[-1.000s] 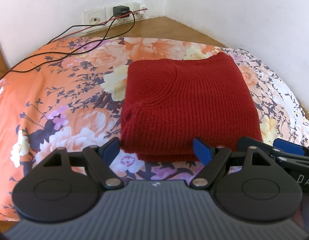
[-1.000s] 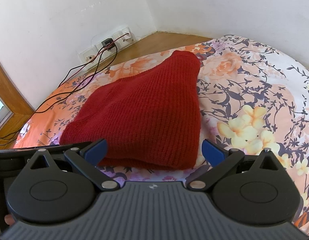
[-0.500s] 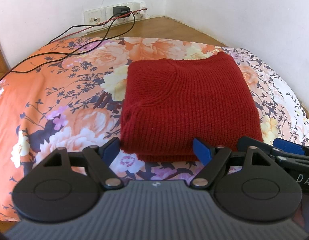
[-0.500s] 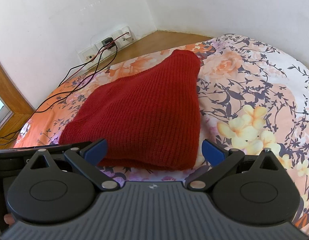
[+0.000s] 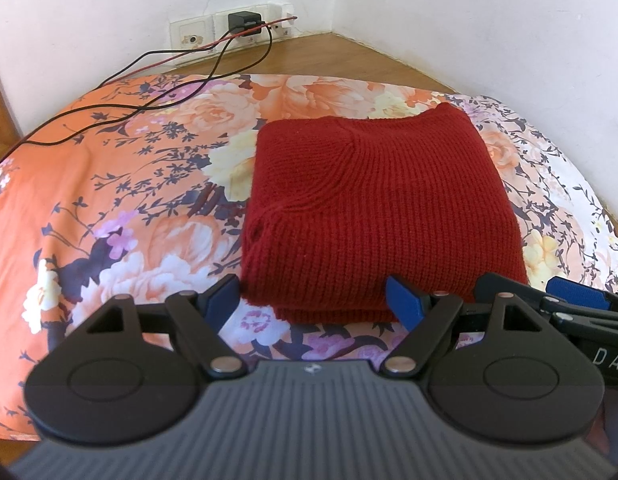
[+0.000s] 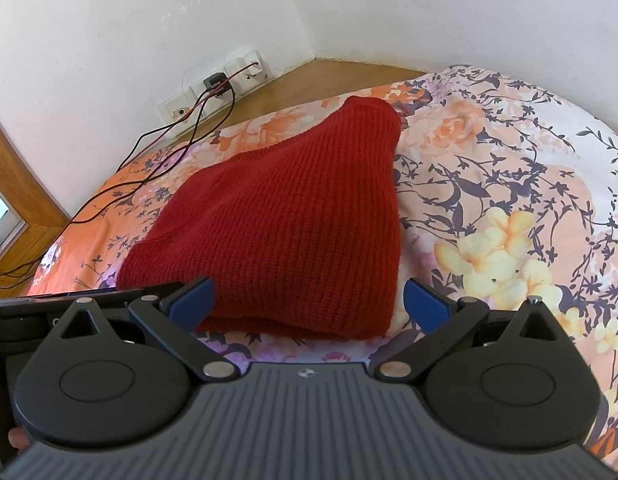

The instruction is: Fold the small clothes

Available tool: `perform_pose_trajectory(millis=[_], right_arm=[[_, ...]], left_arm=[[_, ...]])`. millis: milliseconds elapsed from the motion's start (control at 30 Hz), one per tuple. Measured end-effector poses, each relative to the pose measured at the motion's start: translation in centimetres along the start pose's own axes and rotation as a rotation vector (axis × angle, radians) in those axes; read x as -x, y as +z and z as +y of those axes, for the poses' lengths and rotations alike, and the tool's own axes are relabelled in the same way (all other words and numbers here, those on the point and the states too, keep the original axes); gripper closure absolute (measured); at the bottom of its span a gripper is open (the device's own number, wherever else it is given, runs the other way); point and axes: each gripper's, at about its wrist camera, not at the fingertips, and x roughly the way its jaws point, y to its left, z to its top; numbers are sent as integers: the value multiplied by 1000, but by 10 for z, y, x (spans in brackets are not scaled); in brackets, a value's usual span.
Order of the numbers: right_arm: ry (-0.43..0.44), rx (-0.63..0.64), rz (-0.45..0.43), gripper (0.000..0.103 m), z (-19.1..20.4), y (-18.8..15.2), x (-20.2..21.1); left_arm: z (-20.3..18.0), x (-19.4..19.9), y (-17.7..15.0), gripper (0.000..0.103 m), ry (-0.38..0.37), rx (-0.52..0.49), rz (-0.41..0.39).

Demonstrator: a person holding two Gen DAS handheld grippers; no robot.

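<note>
**Folded red sweater on floral bed**

Red knit sweater (image 5: 373, 216) lies folded flat on the floral bedsheet (image 5: 109, 208), long axis running from the grippers toward the wall corner. Left hand-held gripper (image 5: 313, 298) released, empty; right hand-held gripper (image 6: 309, 300) likewise. Lettering "DAS" (image 5: 611, 358) legible on the right gripper body.

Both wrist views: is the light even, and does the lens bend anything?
Left wrist view: soft daylight, the red knitted sweater sharp with no glare, the floral bedsheet bulging like a dome. Right wrist view: equally bright, the wall edge curving, the sweater shading the sheet slightly on its right.
</note>
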Motion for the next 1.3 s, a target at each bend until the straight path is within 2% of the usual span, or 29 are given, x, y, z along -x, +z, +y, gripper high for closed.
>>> perform_pose_trajectory(millis=[1300], right_arm=[[9,7,5,0,-3,0,-1]], left_arm=[[3,-1,-3,22,2,3,0]])
